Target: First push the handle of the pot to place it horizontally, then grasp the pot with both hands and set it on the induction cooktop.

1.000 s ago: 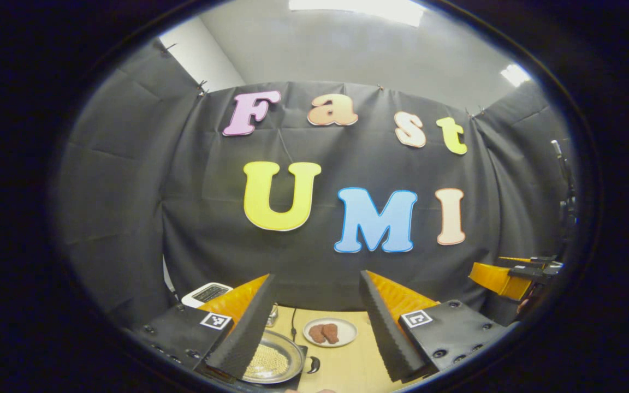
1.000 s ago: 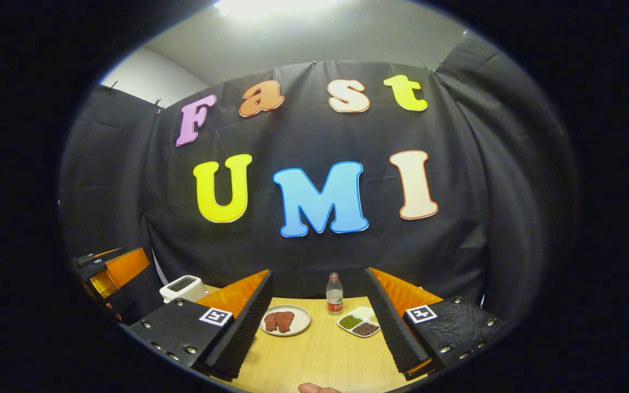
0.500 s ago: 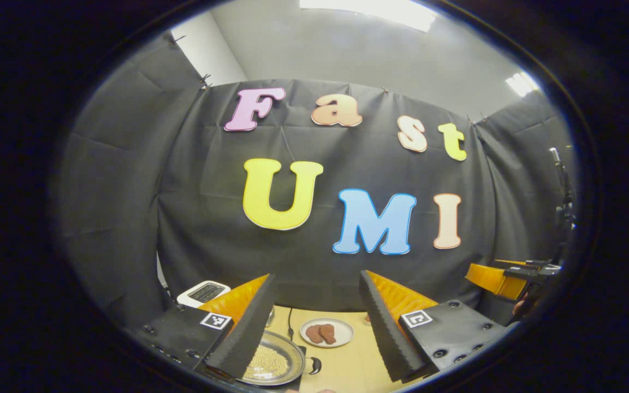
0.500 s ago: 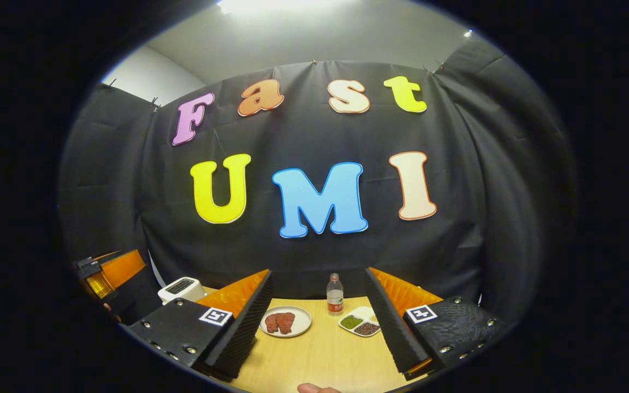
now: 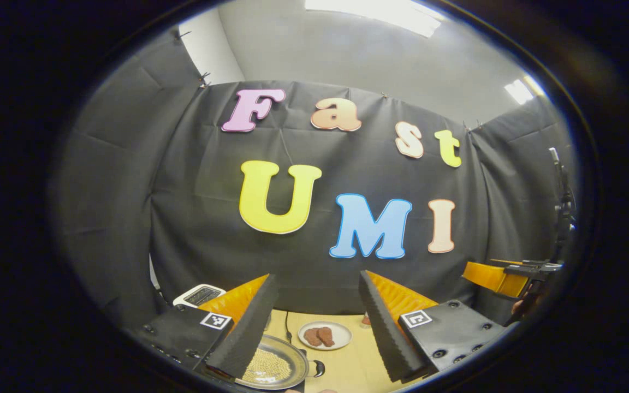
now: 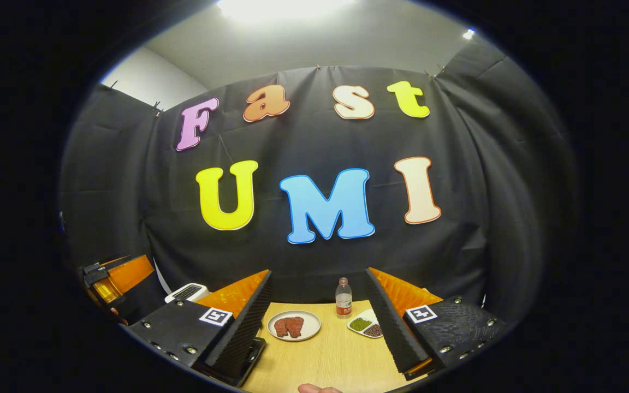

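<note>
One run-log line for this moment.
left gripper: jaws open, above table | right gripper: jaws open | pot: untouched | stage: approach

Two gripper-mounted fisheyes, raised above table (image 6: 325, 355), facing back wall
Both views share the meat plate (image 5: 324, 335) (image 6: 294, 326) and toaster (image 5: 199, 295) (image 6: 186, 292), seen from afar

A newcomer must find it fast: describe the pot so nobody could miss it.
On the wooden table, look at the near left end, in front of the white toaster. The pot is a shallow metal pan by the left claw. Unlike the white plate of brown pieces behind it, it holds pale grains and has a dark handle.
</note>
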A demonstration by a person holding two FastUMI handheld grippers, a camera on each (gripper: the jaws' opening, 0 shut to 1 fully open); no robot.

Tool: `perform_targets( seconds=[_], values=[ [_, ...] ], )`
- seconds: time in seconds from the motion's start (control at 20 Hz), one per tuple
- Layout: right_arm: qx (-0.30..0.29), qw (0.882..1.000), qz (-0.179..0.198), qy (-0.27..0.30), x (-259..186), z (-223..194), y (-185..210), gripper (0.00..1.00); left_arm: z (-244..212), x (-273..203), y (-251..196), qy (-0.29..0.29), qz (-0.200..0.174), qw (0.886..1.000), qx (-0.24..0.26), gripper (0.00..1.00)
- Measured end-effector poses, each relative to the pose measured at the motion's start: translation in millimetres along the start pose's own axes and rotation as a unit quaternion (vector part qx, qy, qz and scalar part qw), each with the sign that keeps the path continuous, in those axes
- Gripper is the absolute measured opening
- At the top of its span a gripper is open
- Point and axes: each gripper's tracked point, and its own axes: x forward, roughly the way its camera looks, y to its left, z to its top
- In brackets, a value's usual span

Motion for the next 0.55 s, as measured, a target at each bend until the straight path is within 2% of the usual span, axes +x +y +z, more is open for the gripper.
perform_targets(
  seconds=[0.1,0.55],
  values=[
    [-0.002,1.0,-0.004,0.002,2.6,0.0,-0.1,1.0,0.3,-3.5,1.9,0.0,-0.003,1.0,0.007,0.99],
    [-0.017,0.999,-0.032,-0.014,-16.7,2.5,-1.7,1.0,-2.1,-12.7,2.0,-0.007,-0.035,0.999,0.002,0.99]
  ],
)
